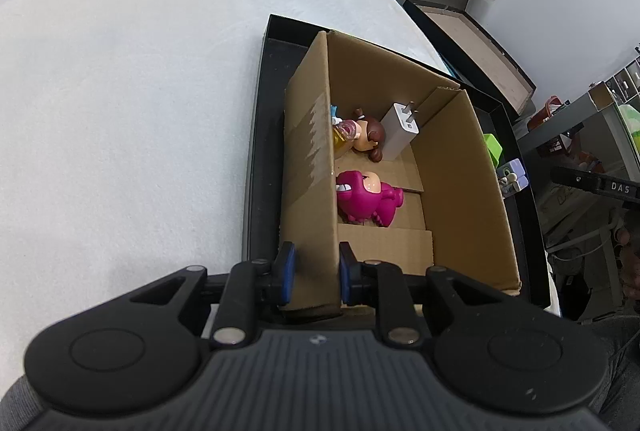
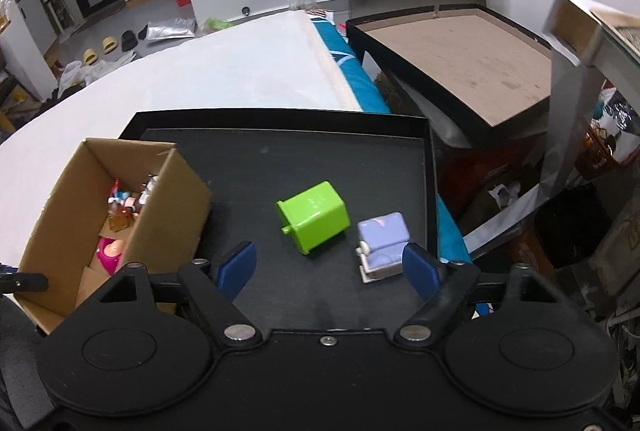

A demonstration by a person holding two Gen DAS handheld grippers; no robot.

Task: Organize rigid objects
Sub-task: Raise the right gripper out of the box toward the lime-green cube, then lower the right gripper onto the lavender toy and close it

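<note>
- Left wrist view: the left gripper (image 1: 316,277) is clamped on the near end of the cardboard box (image 1: 452,167), its blue pads pressing either side of the box's left wall.
- The open-topped box stands inside a shallow black tray (image 1: 256,159) on a white cloth-covered table (image 1: 120,111); its long axis runs away from the camera.
- Inside the box, a magenta toy figure (image 1: 368,201) lies on its side near the left wall, its length across the box floor.
- Beyond it lies a brown-haired doll figure (image 1: 366,137), with a white plug adapter (image 1: 402,131) tilted against the far right corner, prongs pointing up and away.
- Right wrist view: the right gripper (image 2: 330,265) hovers over the tray's dark floor with its jaws wide apart and nothing between the pads.
- A green cube-shaped block (image 2: 314,223) lies tipped on the tray just ahead of the fingers, a small peg sticking out toward the lower left.
- Just to its right, close beside the right finger, a lavender and white toy (image 2: 382,247) rests with its long axis running toward the camera.
- The cardboard box sits at the tray's left side, well apart from both loose toys.
</note>
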